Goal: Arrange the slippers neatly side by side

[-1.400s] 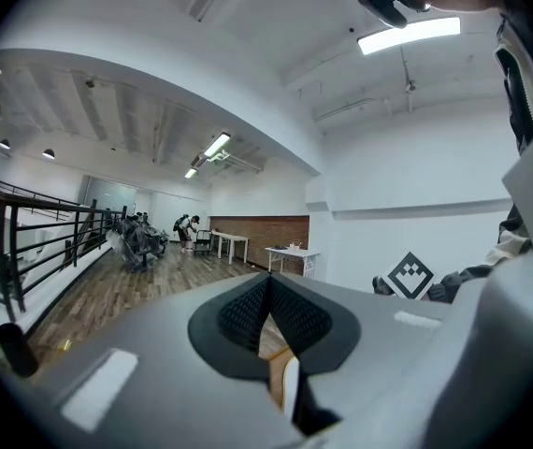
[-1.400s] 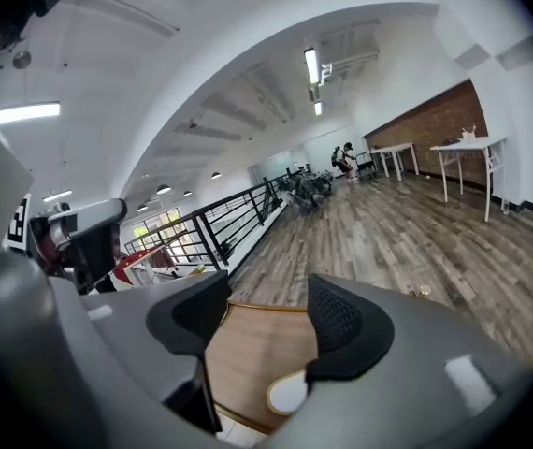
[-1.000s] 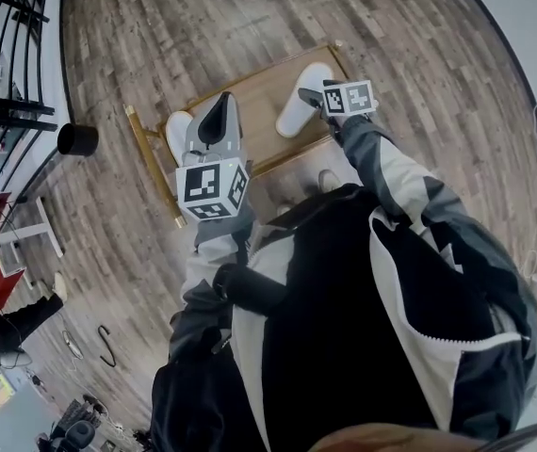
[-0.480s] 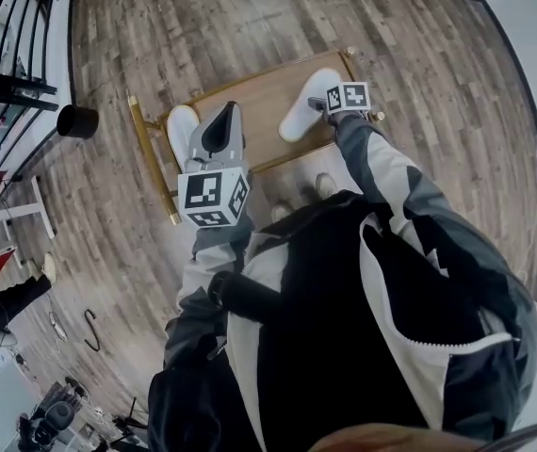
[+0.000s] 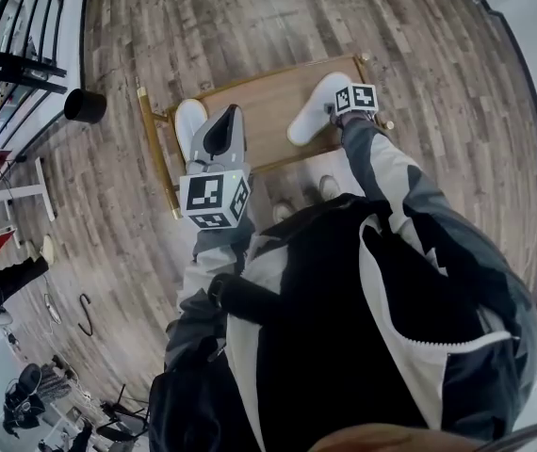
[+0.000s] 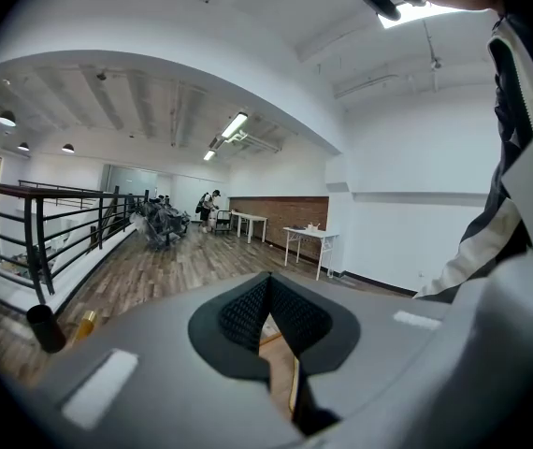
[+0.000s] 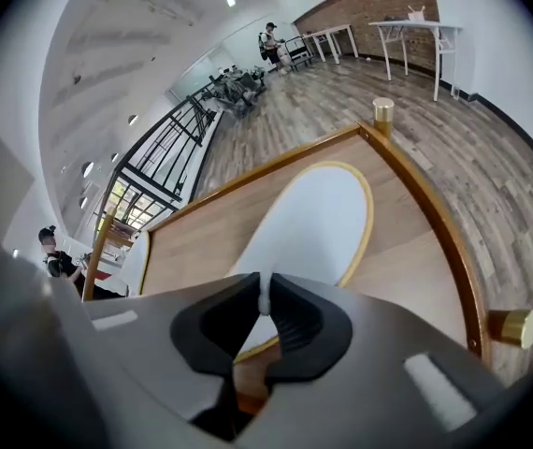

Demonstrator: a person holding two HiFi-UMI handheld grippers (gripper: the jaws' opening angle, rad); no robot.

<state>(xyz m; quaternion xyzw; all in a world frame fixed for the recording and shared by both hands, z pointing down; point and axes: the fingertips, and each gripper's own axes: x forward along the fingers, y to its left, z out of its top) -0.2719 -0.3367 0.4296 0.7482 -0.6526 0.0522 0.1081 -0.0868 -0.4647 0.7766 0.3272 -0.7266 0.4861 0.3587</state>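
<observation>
Two white slippers lie on a low wooden platform [image 5: 259, 97] with a gold frame. The left slipper [image 5: 188, 122] is at the platform's left end, partly hidden behind my left gripper [image 5: 222, 123]. That gripper [image 6: 268, 293] is shut and empty, held above the floor and pointing out into the room. The right slipper [image 5: 317, 104] lies slanted at the right end. My right gripper [image 5: 334, 111] is at its near end. In the right gripper view the jaws of the right gripper [image 7: 265, 297] are closing, and a thin white edge of the slipper [image 7: 313, 218] is pinched between the pads.
Gold knobs [image 7: 513, 326] top the platform's corner posts. A black round bin [image 5: 85, 105] stands on the wood floor to the left, near a black railing [image 5: 19, 26]. The person's white shoes [image 5: 330, 185] stand just in front of the platform.
The head view has drifted, so the platform sits a little further right. The right gripper has stayed at the right slipper's near end. The left gripper has hardly moved.
</observation>
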